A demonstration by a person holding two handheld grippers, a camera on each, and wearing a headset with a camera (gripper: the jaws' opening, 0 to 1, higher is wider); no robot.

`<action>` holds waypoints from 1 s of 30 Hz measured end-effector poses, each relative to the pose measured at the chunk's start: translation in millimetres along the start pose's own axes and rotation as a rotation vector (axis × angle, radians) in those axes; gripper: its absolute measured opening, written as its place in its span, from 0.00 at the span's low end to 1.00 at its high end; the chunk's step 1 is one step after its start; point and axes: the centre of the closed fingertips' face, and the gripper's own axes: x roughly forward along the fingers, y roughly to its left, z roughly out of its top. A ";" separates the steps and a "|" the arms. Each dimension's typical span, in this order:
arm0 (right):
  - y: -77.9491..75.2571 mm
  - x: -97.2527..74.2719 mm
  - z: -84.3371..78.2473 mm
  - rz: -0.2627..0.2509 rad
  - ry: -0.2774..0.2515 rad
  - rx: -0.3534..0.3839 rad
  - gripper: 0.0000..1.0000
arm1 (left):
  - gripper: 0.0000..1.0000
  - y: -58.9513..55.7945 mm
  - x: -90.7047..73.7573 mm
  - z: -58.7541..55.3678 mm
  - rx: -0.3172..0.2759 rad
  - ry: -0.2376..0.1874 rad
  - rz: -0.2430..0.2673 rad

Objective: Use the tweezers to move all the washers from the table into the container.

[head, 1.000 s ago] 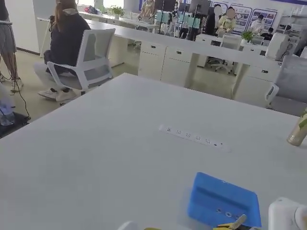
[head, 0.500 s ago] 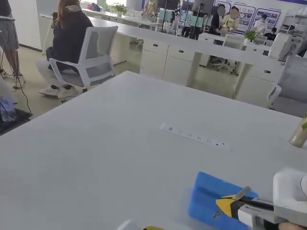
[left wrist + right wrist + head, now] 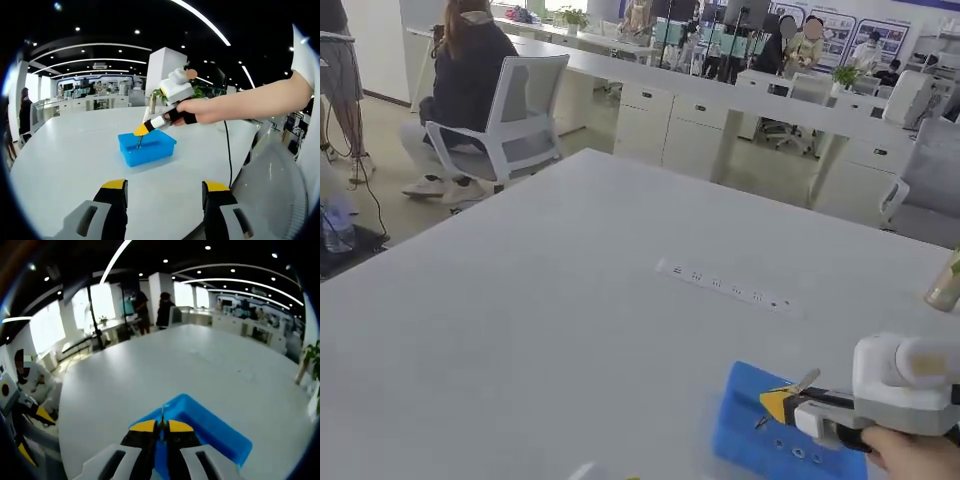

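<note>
My right gripper [image 3: 772,406] hangs over the blue container [image 3: 745,440], which sits near the table's front edge, and is shut on the tweezers [image 3: 805,380]. The tweezers' tip points down into the container [image 3: 147,149], as the left gripper view shows [image 3: 139,141]. A few small washers [image 3: 798,452] lie on the container's floor. In the right gripper view the yellow-tipped jaws are pressed together [image 3: 161,426] around the thin tweezers [image 3: 161,414], above the container's rim [image 3: 215,430]. My left gripper [image 3: 165,192] is open, low over the table, a short way from the container.
A built-in power strip [image 3: 725,285] lies across the middle of the white table [image 3: 540,300]. A bottle [image 3: 945,285] stands at the right edge. Beyond the far edge sits a person on a white chair [image 3: 510,125], with desks behind.
My right gripper has risen from the bottom edge of the head view and now holds the tweezers over the container. The head camera has shifted slightly.
</note>
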 end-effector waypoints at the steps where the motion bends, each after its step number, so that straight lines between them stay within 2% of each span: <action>1: -0.8 3.1 -2.0 -0.001 0.009 0.008 0.03 | 0.59 -0.5 0.2 -0.1 0.000 0.001 -0.003; 6: -5.3 16.1 -8.6 -0.010 0.043 0.032 0.03 | 0.59 -3.1 0.3 -1.2 0.000 0.008 -0.015; 15: -10.2 31.2 -0.3 -0.020 0.032 0.057 0.03 | 0.59 -3.4 -0.7 -1.3 -0.008 0.011 -0.016; 20: -6.1 38.2 -1.3 -0.013 0.038 0.064 0.03 | 0.58 -2.0 -1.1 -2.2 -0.015 0.012 -0.011; 24: 0.3 40.5 -8.8 -0.009 0.061 0.049 0.03 | 0.59 -2.9 -1.0 -1.1 -0.019 0.003 -0.018; 30: 1.6 36.7 -9.1 -0.008 0.057 0.074 0.03 | 0.58 -3.0 -0.2 -2.9 -0.018 0.010 -0.018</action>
